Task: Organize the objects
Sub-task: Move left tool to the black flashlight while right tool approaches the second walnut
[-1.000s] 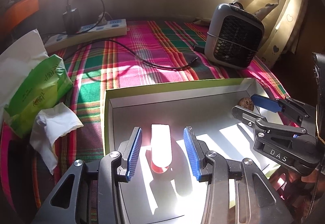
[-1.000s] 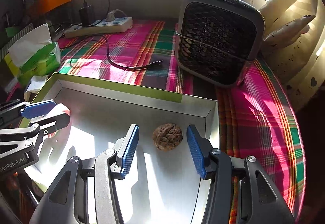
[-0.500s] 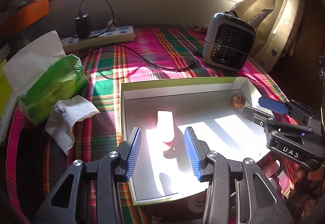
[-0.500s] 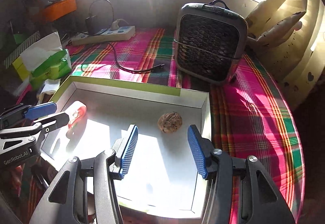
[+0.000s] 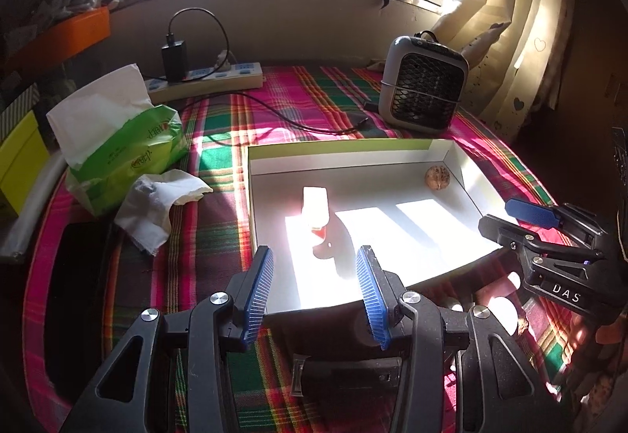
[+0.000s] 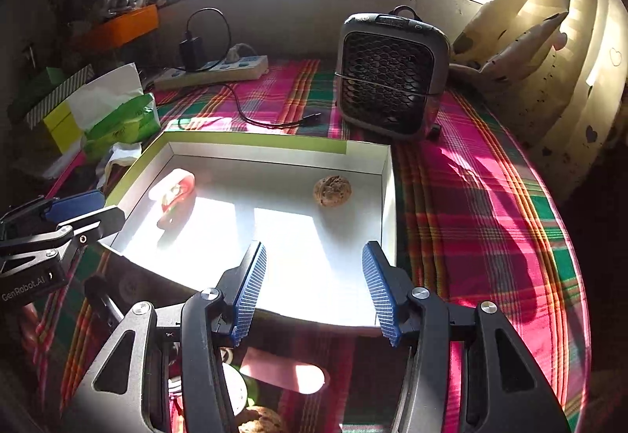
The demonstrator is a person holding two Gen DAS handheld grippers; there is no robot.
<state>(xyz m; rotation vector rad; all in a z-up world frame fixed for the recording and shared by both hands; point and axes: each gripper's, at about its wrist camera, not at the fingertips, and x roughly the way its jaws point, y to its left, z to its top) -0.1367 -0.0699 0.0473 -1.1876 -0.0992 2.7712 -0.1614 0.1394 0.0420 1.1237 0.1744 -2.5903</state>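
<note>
A white box lid with a green rim [image 5: 345, 148] [image 6: 251, 139] lies on the plaid cloth. Inside it lie a small pink and red bottle [image 5: 314, 207] [image 6: 174, 193] on the left and a walnut [image 5: 437, 178] [image 6: 332, 190] at the far right corner. My left gripper [image 5: 316, 288] is open and empty, held above the lid's near edge. My right gripper [image 6: 314, 288] is open and empty, also above the near edge; it shows in the left wrist view [image 5: 522, 217]. Loose items, including another walnut [image 6: 259, 419], lie below the right gripper.
A small grey fan heater [image 5: 422, 95] [image 6: 388, 72] stands behind the lid. A green tissue pack [image 5: 125, 150] and crumpled tissue [image 5: 157, 201] lie left. A power strip [image 5: 208, 80] with a charger and a black cable [image 5: 306, 127] is at the back.
Both grippers have pulled back and up from the lid. The bottle and the walnut stay inside it, no longer between the fingers.
</note>
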